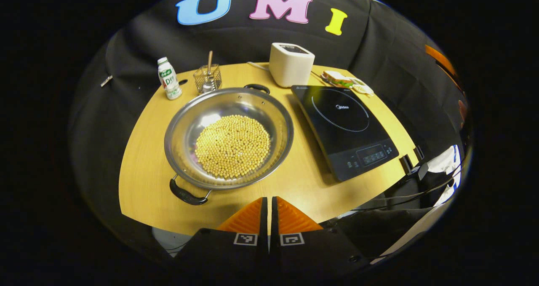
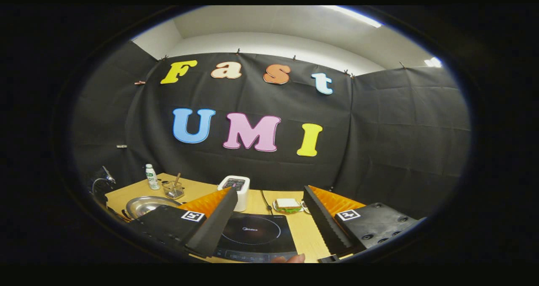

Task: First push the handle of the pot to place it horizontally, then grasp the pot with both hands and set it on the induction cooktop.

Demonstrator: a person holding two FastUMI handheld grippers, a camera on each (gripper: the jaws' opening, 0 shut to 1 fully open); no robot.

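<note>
A wide steel pot [image 1: 229, 136] holding several yellow beans rests on the wooden table [image 1: 145, 151], left of the black induction cooktop [image 1: 343, 128]. Its black handles point near-left [image 1: 187, 193] and far [image 1: 257, 87], so the handle line runs diagonally. My left gripper [image 1: 268, 201] hovers shut over the table's near edge, just short of the pot, with nothing between its fingers. In the right gripper view my right gripper [image 2: 269, 206] stands open, raised above the cooktop [image 2: 252, 233], with the pot [image 2: 149, 205] off to the left.
A small white-and-green bottle [image 1: 169, 78], a wire basket with a spoon [image 1: 207, 78], a white boxy appliance [image 1: 290, 64] and a sandwich on a plate [image 1: 339, 79] line the table's far side. Cables and dark gear [image 1: 421, 180] hang off the right edge.
</note>
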